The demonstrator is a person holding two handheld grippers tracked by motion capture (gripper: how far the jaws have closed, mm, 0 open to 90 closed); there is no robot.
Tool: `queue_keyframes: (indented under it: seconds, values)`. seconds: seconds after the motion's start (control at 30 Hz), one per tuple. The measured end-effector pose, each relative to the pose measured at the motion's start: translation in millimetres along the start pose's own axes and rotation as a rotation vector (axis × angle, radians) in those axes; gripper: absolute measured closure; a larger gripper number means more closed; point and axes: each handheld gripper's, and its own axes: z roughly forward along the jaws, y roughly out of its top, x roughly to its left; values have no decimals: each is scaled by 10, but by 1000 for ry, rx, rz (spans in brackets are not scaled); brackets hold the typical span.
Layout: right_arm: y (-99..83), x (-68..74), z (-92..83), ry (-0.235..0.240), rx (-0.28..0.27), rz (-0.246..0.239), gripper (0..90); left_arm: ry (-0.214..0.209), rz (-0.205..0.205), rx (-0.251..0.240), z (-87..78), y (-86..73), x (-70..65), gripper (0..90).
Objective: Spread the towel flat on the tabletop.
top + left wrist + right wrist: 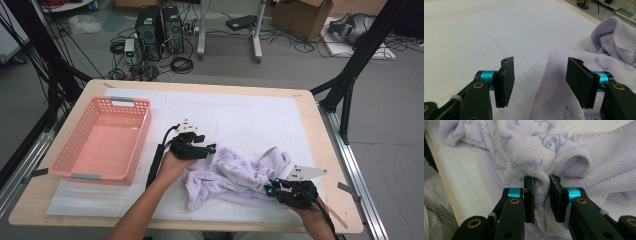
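Towel [235,177] bunches, hiding its edges; right claw [541,198] pinches a fold, left claw [540,82] spread.

My towel [235,175] is a pale lilac terry cloth printed with faint blue-grey script and swirls, edged in a slightly pinker stitched hem. It lies crumpled in the lower middle of the high view on the white gridded surface [240,115], one fold rising into a hump at its right and a loose corner trailing toward the bottom edge. A bunched fold of it is pinched between the jaws I hold in my right hand, while its hemmed edge lies flat and free at the other side.
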Motion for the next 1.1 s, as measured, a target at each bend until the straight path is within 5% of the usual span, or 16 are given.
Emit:
queue_keyframes:
  seconds: [0.3, 0.4, 0.77, 0.87, 0.93, 1.1]
  values:
    - [-3, -10, 24, 3, -7, 0, 750, -65, 44, 69, 346, 208, -163, 390]
    - [2, -9, 30, 2, -7, -4, 750, -120, 53, 93, 437, 267, -249, 382]
    - [2, -15, 32, 2, -11, -4, 748, -273, 142, 255, 827, 197, -559, 402]
    - [4, -11, 32, 1, -9, -2, 748, -286, 158, 301, 867, 165, -560, 527]
    - [6, -8, 33, -1, -9, -2, 748, -290, 198, 319, 857, 161, -578, 760]
    - [33, -15, 41, -11, -25, 5, 745, -223, 130, 211, 679, 265, -464, 828]
